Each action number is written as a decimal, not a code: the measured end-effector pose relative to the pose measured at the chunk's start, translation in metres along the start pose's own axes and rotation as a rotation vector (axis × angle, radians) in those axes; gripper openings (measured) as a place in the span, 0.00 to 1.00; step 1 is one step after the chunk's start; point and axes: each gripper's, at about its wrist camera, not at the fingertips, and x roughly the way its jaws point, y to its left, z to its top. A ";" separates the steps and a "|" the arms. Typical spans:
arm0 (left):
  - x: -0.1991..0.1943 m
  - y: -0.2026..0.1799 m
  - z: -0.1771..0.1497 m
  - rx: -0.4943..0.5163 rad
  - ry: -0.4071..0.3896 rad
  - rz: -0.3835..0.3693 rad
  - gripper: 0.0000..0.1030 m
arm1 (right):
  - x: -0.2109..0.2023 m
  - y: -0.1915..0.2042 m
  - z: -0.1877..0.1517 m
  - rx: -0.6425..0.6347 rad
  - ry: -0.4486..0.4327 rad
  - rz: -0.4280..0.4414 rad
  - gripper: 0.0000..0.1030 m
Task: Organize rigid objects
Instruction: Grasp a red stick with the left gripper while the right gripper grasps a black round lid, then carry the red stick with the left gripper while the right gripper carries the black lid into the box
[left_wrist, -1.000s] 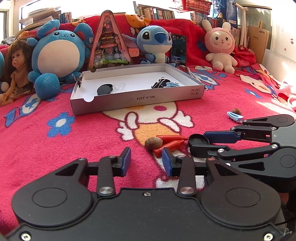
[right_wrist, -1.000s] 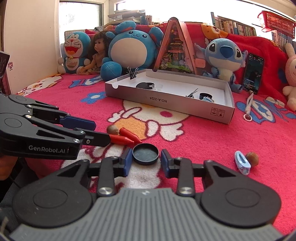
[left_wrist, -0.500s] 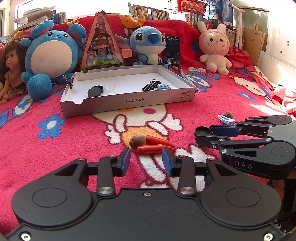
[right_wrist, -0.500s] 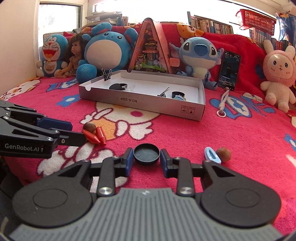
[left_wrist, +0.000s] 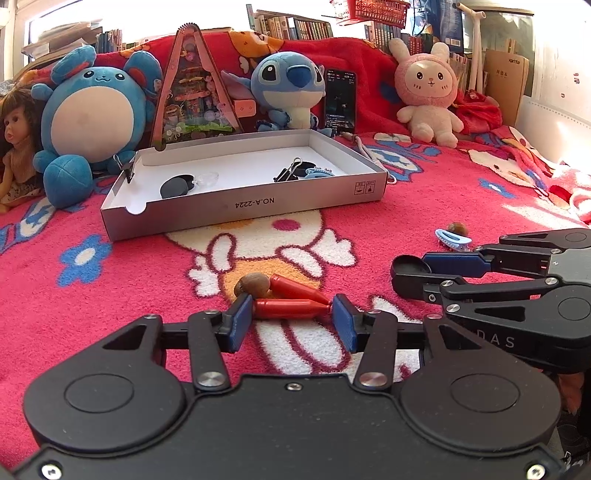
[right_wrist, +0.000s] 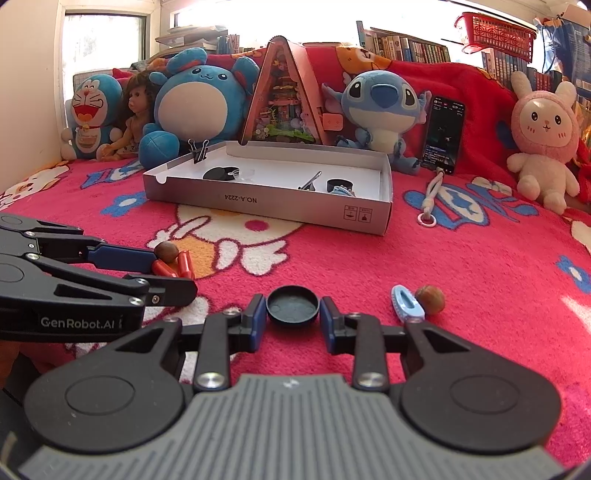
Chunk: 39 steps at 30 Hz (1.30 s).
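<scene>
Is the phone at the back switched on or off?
On. The phone, propped against the red blanket, shows a lit screen with text.

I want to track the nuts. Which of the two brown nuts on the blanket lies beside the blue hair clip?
The nut to the right of the right claw touches the blue hair clip. The other nut lies against the red pegs.

Red cartoon blanket (left_wrist: 424, 206) under white box (left_wrist: 243, 206), nuts, red pegs (left_wrist: 291, 306).

Two fisheye wrist views, low over the red blanket (left_wrist: 110, 295), angled gently down toward the plush toys at the back. Shared: the cardboard box (left_wrist: 243, 206) (right_wrist: 266, 206), red pegs (left_wrist: 291, 306) (right_wrist: 177, 266) (each gripper also visible sideways in the other's view).
</scene>
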 end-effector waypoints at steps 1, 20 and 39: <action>0.001 0.000 -0.001 0.015 -0.005 -0.002 0.45 | 0.000 0.000 0.000 0.000 0.000 0.000 0.36; -0.004 0.002 0.001 0.016 -0.007 -0.021 0.41 | 0.004 0.003 0.004 -0.001 -0.004 0.000 0.36; 0.004 0.032 0.054 -0.083 -0.053 0.057 0.41 | 0.019 -0.014 0.040 0.088 -0.050 -0.061 0.36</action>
